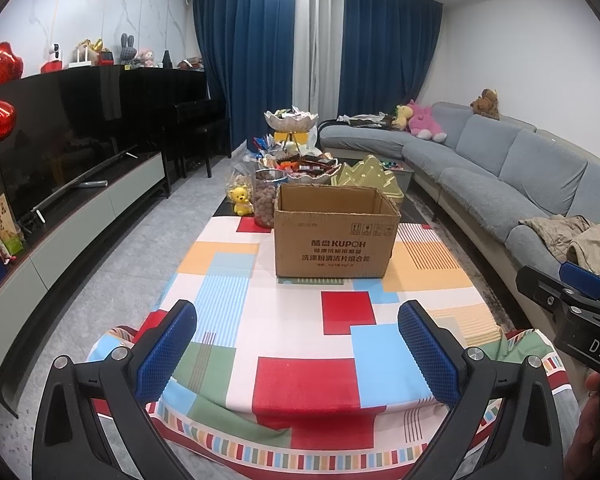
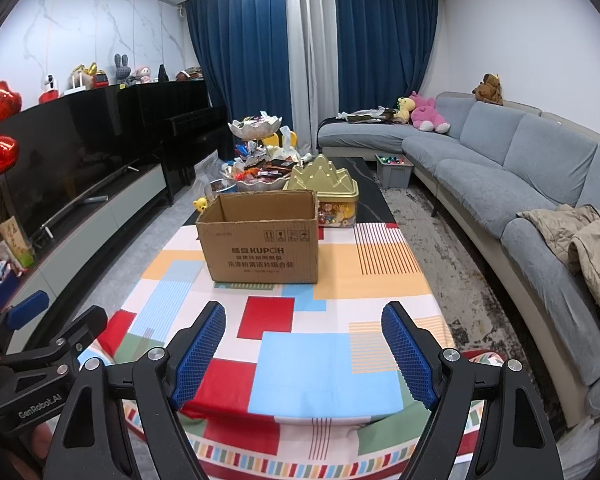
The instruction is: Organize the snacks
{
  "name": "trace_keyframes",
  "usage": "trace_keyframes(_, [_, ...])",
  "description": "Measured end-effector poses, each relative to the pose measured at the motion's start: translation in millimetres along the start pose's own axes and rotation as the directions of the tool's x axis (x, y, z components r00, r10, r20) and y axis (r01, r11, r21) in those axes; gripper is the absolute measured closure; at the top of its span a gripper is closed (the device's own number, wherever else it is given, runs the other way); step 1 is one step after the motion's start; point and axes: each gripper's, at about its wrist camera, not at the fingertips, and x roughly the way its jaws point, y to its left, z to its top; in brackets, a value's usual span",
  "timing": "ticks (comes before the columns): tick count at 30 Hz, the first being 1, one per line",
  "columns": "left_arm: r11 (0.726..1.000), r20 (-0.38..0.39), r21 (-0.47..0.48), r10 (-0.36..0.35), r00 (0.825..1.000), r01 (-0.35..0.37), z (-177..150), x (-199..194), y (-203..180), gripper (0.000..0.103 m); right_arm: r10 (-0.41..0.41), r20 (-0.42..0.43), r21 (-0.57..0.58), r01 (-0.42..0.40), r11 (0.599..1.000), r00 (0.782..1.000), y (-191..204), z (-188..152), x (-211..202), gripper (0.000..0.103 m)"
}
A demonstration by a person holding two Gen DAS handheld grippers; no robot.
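Left wrist view: left gripper (image 1: 298, 354) gapes empty over the patchwork tablecloth (image 1: 300, 384); cardboard box (image 1: 336, 236) sits farther, snacks (image 1: 300, 166) heaped beyond.

Right wrist view: right gripper (image 2: 304, 354) likewise wide, empty. Reaching past could knock the box.

Cardboard box (image 1: 336, 236) interior hidden; snacks (image 1: 300, 166) behind partly blocked, too small to identify.

Both wrist views low over the table's (image 1: 236, 320) near end, facing the curtains (image 2: 256, 60), sharing the cardboard box (image 1: 336, 236).
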Motion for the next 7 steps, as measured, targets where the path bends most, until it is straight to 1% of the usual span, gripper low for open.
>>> trace_keyframes(7, [1.000, 0.011, 0.010, 0.007, 1.000, -0.007, 0.1, 1.2, -1.5, 0.000, -0.001, 0.000, -0.001, 0.001, 1.000, 1.000, -0.5, 0.1, 0.2, 0.022])
